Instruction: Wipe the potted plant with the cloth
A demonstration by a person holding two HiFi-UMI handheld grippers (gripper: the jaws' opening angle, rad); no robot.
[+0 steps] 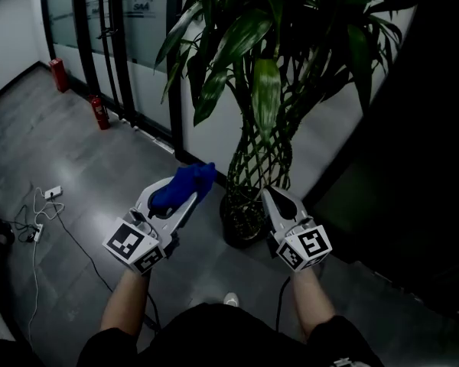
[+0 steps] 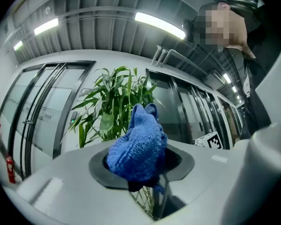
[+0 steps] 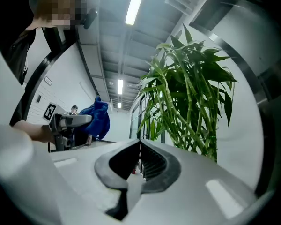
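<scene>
Grey floor tiles [image 1: 76,151] run toward black-framed glass partitions [image 1: 138,29] at the far left. Two red fire extinguishers [image 1: 99,112] stand on the floor at the foot of them. A white power strip [image 1: 53,193] with a trailing cable lies on the floor at the left.

The potted plant [image 1: 264,90], a green-leaved bamboo with stems woven into a lattice, stands in a dark round pot [image 1: 243,220] at the centre, against a pale wall. Its long leaves spread out above both tools.

The left gripper [image 1: 191,197] is clamped on a crumpled blue knitted cloth [image 1: 182,186], which bulges up and out past its jaws. In the left gripper view the cloth [image 2: 138,146] fills the gap between the jaws, with the plant's leaves [image 2: 112,102] behind it. This gripper sits just left of the pot, apart from the stems.

The right gripper [image 1: 269,193] has its jaws pressed together with nothing between them, as the right gripper view [image 3: 139,161] shows. Its tip lies just beside the woven stems, over the pot's right rim; whether it touches them I cannot tell.
</scene>
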